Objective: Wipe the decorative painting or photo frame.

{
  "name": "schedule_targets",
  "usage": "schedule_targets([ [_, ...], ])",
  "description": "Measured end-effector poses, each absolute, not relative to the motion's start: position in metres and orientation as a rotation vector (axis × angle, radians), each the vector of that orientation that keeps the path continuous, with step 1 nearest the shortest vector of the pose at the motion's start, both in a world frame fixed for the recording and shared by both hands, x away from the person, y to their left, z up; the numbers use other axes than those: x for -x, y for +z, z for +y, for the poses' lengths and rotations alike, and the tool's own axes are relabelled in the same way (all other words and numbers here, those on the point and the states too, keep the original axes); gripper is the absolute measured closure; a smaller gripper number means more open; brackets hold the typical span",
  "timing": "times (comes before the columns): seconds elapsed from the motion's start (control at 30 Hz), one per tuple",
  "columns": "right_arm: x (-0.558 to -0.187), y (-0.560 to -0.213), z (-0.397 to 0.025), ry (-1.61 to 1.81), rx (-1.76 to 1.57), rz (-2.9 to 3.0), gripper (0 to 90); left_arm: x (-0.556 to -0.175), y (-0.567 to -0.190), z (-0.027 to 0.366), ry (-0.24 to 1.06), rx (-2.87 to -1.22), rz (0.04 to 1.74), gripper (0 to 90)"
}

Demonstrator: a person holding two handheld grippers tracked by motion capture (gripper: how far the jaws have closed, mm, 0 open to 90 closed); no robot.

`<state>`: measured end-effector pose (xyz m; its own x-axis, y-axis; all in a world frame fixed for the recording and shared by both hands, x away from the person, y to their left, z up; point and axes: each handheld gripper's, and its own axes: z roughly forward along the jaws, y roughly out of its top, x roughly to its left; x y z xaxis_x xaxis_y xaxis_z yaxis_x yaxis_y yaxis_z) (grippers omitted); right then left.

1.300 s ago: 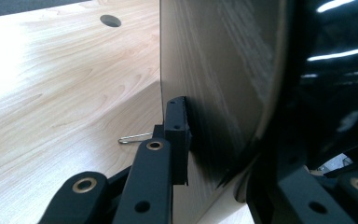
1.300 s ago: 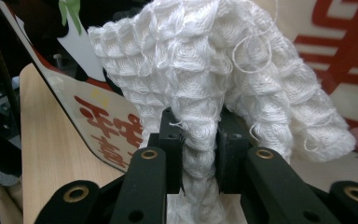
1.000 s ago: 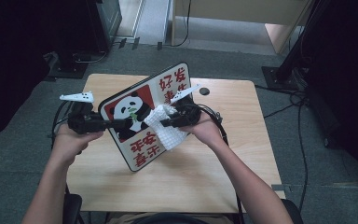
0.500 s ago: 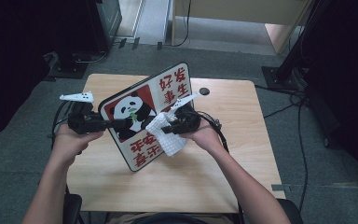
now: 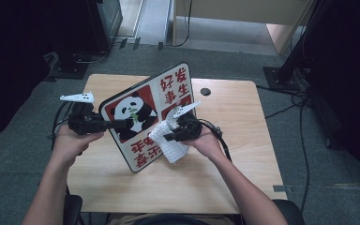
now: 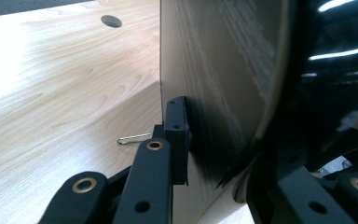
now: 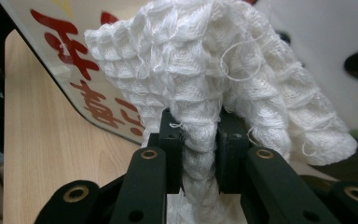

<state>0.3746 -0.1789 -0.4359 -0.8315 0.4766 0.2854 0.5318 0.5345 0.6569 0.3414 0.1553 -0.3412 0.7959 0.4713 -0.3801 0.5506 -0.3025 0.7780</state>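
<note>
- The right gripper [image 7: 199, 154] is pinching a bunched fold of the white cloth [image 7: 223, 74] between its two black jaws — the jaws are standing close together with the waffle-weave fabric squeezed in the gap.
- In the high view that right gripper [image 5: 168, 132] is pressing the cloth [image 5: 168, 145] against the printed face of the sign [image 5: 146, 115], low on its right half, with part of the cloth hanging down past the sign's lower edge.
- The left gripper [image 6: 214, 140] is clamping the sign's edge [image 6: 223, 60] — one jaw is lying on the plain back, the other on the glossy front.
- In the high view the left gripper [image 5: 122, 123] is gripping the sign at its left edge, beside the panda picture.
- The sign is standing tilted on the wooden table [image 5: 234, 117], its bottom corner resting on the tabletop near the middle.
- A small dark hole [image 5: 206, 91] is showing in the tabletop behind the sign.
</note>
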Motion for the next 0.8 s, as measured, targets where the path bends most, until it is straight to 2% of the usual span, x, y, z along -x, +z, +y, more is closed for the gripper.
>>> schedule_targets([
  [0.57, -0.369, -0.47, -0.181, -1.113, 0.903, -2.673, 76.3, -0.34, -0.341, 0.155, -0.094, -1.949, 0.772, 76.7],
  [0.8, -0.369, -0.472, -0.182, -1.103, 0.908, -2.674, 76.3, -0.34, -0.341, 0.155, -0.093, -1.949, 0.772, 76.7],
])
